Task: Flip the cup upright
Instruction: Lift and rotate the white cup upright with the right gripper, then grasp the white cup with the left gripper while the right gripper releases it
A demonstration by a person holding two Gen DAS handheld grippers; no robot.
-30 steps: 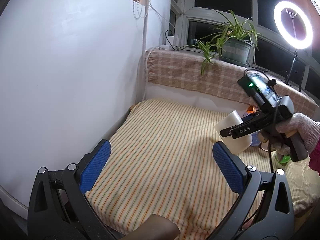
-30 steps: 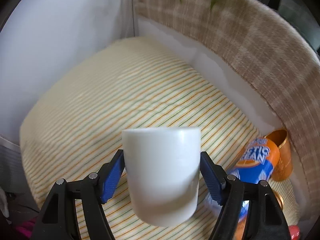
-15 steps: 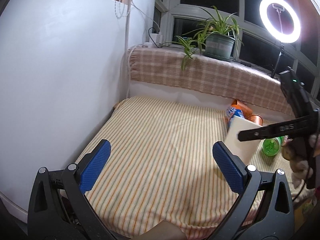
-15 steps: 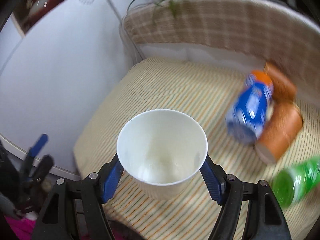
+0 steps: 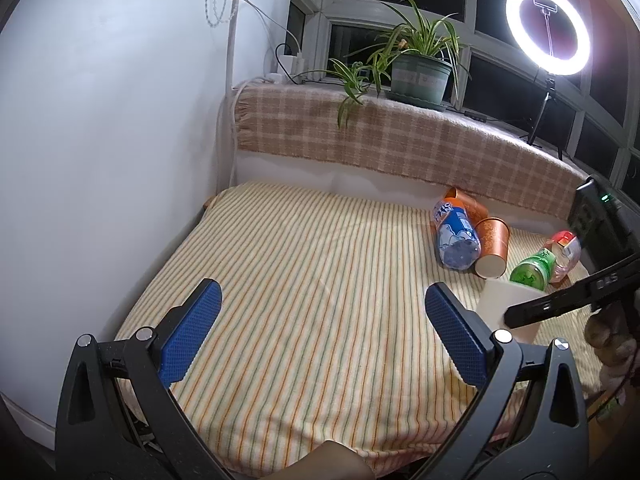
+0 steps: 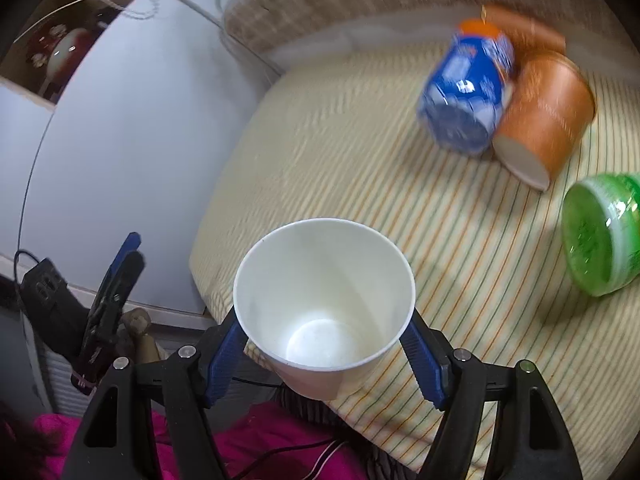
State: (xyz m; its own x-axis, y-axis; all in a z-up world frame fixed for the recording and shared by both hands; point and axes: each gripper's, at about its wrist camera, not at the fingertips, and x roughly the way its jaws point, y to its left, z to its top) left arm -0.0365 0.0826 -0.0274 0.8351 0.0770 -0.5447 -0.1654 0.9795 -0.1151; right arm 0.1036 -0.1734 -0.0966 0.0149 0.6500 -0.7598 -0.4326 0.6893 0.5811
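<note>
My right gripper [image 6: 324, 354] is shut on a white paper cup [image 6: 324, 300], its blue pads pressed on both sides. The cup's open mouth faces up toward the camera and its inside is empty. It is held near the front edge of the striped cloth [image 6: 360, 152]. In the left wrist view the cup [image 5: 506, 306] shows at the right, upright, with the right gripper's black finger [image 5: 568, 302] across it. My left gripper [image 5: 320, 332] is open and empty over the cloth [image 5: 300, 280].
A blue bottle [image 5: 454, 236], two orange cups [image 5: 494, 246] on their sides, a green bottle [image 5: 532, 270] and a red-capped bottle [image 5: 566, 248] lie at the back right. A white wall [image 5: 100, 160] stands on the left. A plaid ledge [image 5: 400, 144] runs along the back.
The right gripper has turned the cup from mouth-down to mouth-up and lowered it toward the cloth's front right. The left gripper stays open and has hardly moved.
</note>
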